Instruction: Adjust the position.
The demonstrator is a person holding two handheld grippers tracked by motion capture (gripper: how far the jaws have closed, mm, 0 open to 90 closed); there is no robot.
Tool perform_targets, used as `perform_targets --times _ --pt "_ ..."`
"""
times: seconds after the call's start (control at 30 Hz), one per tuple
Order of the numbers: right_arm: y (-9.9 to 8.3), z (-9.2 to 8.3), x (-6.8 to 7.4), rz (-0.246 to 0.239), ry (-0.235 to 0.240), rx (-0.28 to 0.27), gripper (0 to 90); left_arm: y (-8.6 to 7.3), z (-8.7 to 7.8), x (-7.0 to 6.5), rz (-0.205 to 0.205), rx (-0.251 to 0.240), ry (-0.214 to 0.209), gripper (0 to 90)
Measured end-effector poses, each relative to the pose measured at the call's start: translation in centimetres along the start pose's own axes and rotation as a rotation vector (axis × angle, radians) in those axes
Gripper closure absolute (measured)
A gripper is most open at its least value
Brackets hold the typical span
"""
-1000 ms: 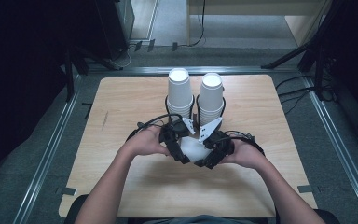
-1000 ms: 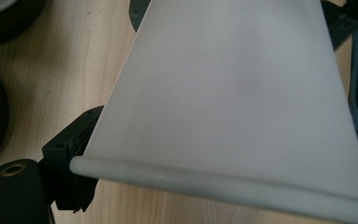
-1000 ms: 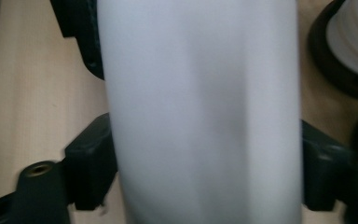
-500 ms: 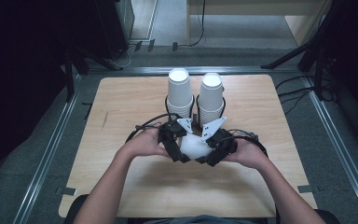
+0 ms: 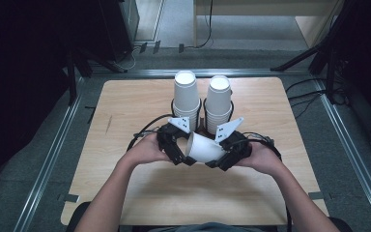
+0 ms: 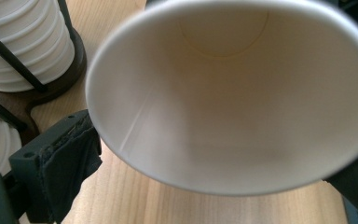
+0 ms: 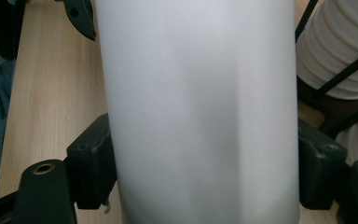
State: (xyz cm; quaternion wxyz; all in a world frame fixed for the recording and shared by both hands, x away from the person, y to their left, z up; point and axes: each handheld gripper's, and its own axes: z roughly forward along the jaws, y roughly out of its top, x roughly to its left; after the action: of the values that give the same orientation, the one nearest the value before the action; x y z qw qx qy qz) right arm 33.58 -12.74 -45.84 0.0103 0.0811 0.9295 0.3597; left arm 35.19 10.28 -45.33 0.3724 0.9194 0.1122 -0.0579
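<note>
A white paper cup point(image 5: 203, 147) lies on its side in the air between both grippers, above the middle of the table. My right gripper point(image 5: 218, 159) is shut on the cup's wall point(image 7: 196, 112), one jaw pressing each side point(image 7: 200, 168). The cup's open mouth point(image 6: 228, 102) faces my left gripper point(image 5: 185, 155). That gripper's jaws have just been opening and now stand wide on either side of the rim. One pad point(image 6: 70, 158) sits just beside the rim without pressing on it.
Two tall stacks of white cups point(image 5: 186, 96) point(image 5: 219, 99) stand in a dark wire holder just behind the grippers; they appear close in the gripper views point(image 6: 23, 42) point(image 7: 340, 51). The light wooden table point(image 5: 125, 106) has bare room left, right and in front.
Both hands keep their place with the cup between the grippers. The cup's tilt has shifted only slightly.
</note>
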Motion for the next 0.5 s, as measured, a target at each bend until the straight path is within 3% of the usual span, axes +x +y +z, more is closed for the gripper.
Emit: perform_targets --times 0.4,0.5 --pt "0.02 -0.74 -0.07 0.018 0.024 -0.062 22.1 -0.07 0.46 -0.3 -0.024 -0.062 -0.016 0.0" --pt "-0.01 -0.55 -0.07 0.03 0.033 -0.065 22.0 0.11 0.28 -0.16 -0.053 -0.112 -0.041 0.0"
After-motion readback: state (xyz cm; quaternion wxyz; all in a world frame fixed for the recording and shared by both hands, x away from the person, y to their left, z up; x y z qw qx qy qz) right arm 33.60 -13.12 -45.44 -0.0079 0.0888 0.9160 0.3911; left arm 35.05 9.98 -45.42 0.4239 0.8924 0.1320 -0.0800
